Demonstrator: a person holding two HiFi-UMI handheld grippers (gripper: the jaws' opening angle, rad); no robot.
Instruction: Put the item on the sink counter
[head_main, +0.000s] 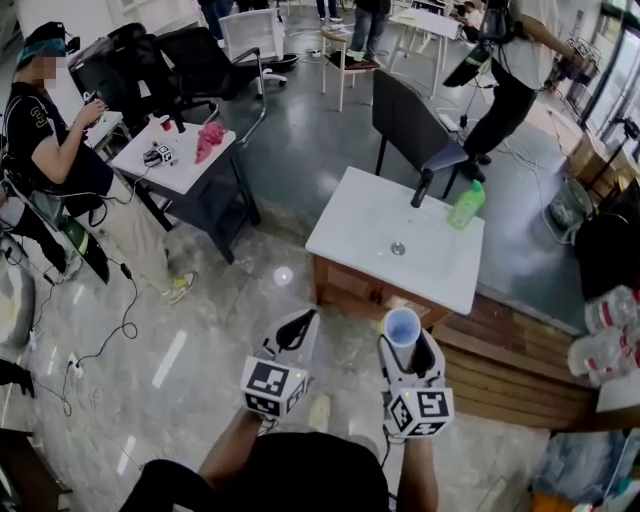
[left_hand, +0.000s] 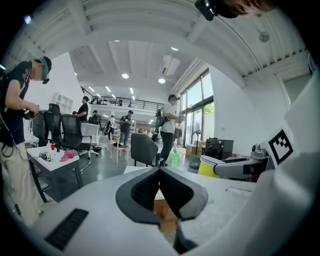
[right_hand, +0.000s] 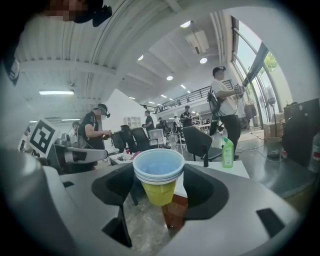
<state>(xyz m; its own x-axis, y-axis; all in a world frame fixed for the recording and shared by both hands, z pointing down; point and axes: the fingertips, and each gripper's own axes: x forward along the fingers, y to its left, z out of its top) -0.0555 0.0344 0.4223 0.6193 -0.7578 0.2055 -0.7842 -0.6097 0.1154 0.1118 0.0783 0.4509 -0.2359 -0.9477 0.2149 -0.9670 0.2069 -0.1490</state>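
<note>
A stack of paper cups (head_main: 402, 326), blue inside yellow, stands upright in my right gripper (head_main: 404, 338), which is shut on it. In the right gripper view the cups (right_hand: 159, 177) fill the gap between the jaws of the right gripper (right_hand: 159, 186). My left gripper (head_main: 293, 336) is beside it, shut and empty; its pads meet in the left gripper view (left_hand: 159, 173). Ahead stands the white sink counter (head_main: 352, 225) on a wooden base, with a black faucet (head_main: 422, 188) and a green bottle (head_main: 466, 205) at its far edge. Both grippers hang over the floor, short of the counter.
A small white table (head_main: 190, 165) with a pink cloth is at the left, with a seated person (head_main: 50, 130) beside it. A black chair (head_main: 412, 125) stands behind the sink. Wooden boards (head_main: 515, 365) and clear plastic bottles (head_main: 605, 335) lie to the right. Cables run over the floor.
</note>
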